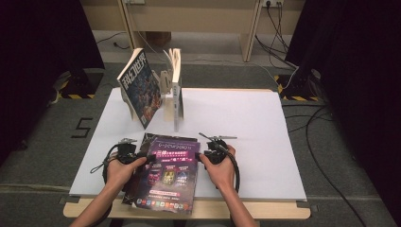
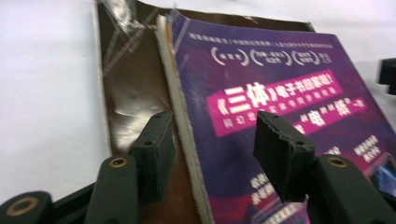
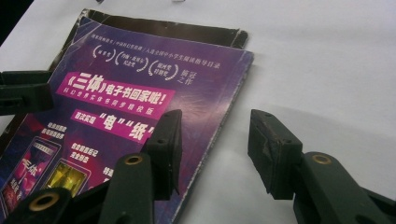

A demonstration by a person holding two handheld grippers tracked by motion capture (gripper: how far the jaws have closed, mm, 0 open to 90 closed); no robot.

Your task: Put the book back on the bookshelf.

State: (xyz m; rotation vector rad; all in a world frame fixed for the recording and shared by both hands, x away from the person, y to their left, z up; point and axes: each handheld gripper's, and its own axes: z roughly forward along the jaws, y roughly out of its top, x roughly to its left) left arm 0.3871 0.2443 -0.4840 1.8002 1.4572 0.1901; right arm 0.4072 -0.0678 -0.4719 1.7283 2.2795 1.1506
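At a white table (image 1: pixel 246 123), we work over a stack of two magazines lying flat near its front edge, between our two hands. Farther back, a metal book stand (image 1: pixel 165 81) holds two more magazines upright, one leaning (image 1: pixel 140 85) at its left, one (image 1: pixel 177 90) standing edge-on.

The top magazine (image 1: pixel 169 171), purple-covered with a pink banner, rests askew on a dark-covered magazine (image 2: pixel 133 93) whose brown margin shows along the left and far edges.

The left gripper (image 1: pixel 128 153) stands open, its jaws straddling the purple magazine's left edge; in the left gripper view (image 2: pixel 212 154) one jaw sits over the dark cover, the other over the purple one, neither pressing. The right gripper (image 1: pixel 213 153) is likewise open, and in the right gripper view (image 3: pixel 215 154) its jaws bracket the right edge with nothing held.

As we judge it, the step is to take the top magazine by both edges. Done well, each lower jaw should slide under the purple cover alone, not the dark one beneath, and both should close evenly so the pages do not sag or fan.
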